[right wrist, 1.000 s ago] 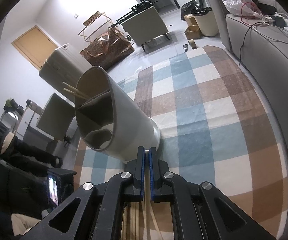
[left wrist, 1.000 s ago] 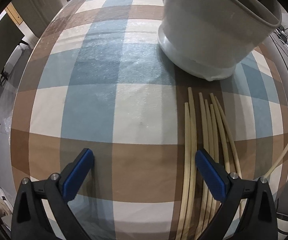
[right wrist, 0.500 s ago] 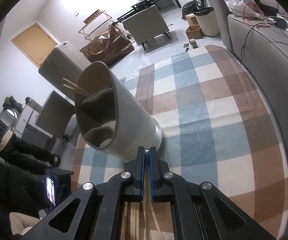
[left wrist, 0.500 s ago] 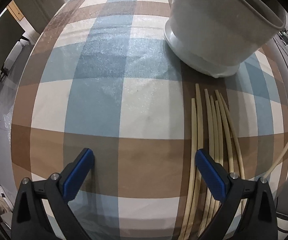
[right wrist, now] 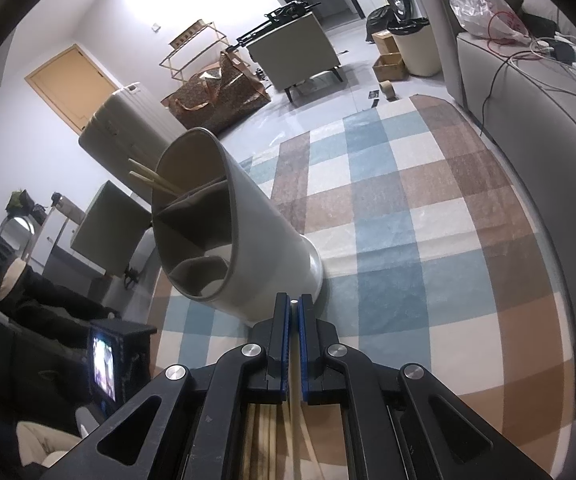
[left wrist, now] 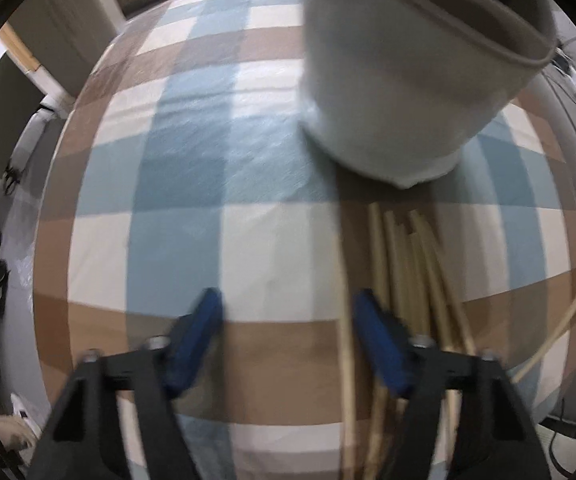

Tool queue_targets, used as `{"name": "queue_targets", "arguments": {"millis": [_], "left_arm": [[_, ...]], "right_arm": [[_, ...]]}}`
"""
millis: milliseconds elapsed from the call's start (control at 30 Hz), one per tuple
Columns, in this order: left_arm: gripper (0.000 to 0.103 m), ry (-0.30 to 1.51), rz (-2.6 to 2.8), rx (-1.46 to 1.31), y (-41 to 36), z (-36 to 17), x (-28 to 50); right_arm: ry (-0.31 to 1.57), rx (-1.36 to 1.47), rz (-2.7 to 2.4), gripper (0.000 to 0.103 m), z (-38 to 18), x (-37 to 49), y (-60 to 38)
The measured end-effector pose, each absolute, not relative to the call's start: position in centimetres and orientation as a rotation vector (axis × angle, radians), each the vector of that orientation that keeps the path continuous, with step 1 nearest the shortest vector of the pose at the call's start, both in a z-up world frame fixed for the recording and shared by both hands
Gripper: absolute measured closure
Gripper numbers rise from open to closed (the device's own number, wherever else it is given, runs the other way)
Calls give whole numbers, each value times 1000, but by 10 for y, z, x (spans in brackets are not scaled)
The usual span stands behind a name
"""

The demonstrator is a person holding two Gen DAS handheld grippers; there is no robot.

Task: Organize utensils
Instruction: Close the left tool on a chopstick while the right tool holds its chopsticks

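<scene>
A grey utensil holder (right wrist: 224,236) with inner dividers stands on the checked tablecloth (right wrist: 427,240); two chopsticks (right wrist: 150,178) stick out of its far compartment. It also shows in the left wrist view (left wrist: 403,80). Several pale chopsticks (left wrist: 415,280) lie on the cloth in front of it. My left gripper (left wrist: 288,336) is open, low over the cloth; one chopstick (left wrist: 345,320) lies between its blue pads, beside the right one. My right gripper (right wrist: 293,344) is shut on a single chopstick (right wrist: 294,380), held above the pile and short of the holder.
A sofa (right wrist: 527,92) with cables runs along the table's right side. A suitcase (right wrist: 128,120), bags and chairs stand beyond the far edge. A person (right wrist: 16,300) and a small screen (right wrist: 104,360) are at the left.
My left gripper has moved right toward the chopstick pile and its jaws have narrowed; the view is blurred by motion. My right gripper has kept its grip and hardly moved.
</scene>
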State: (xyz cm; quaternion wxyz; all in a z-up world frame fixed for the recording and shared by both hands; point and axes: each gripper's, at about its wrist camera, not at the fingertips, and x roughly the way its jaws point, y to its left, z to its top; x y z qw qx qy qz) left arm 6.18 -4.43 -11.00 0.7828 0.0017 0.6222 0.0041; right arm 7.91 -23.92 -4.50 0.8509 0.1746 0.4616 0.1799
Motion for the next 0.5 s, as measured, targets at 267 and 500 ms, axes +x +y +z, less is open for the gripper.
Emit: {"name": "queue_targets", "arguments": {"millis": [267, 500], "left_arm": [[99, 1332, -16, -13, -56, -108, 76], [103, 1293, -77, -59, -75, -99, 73]], "right_arm": [[973, 355, 384, 99, -44, 79, -239], [974, 338, 382, 99, -44, 79, -238]]}}
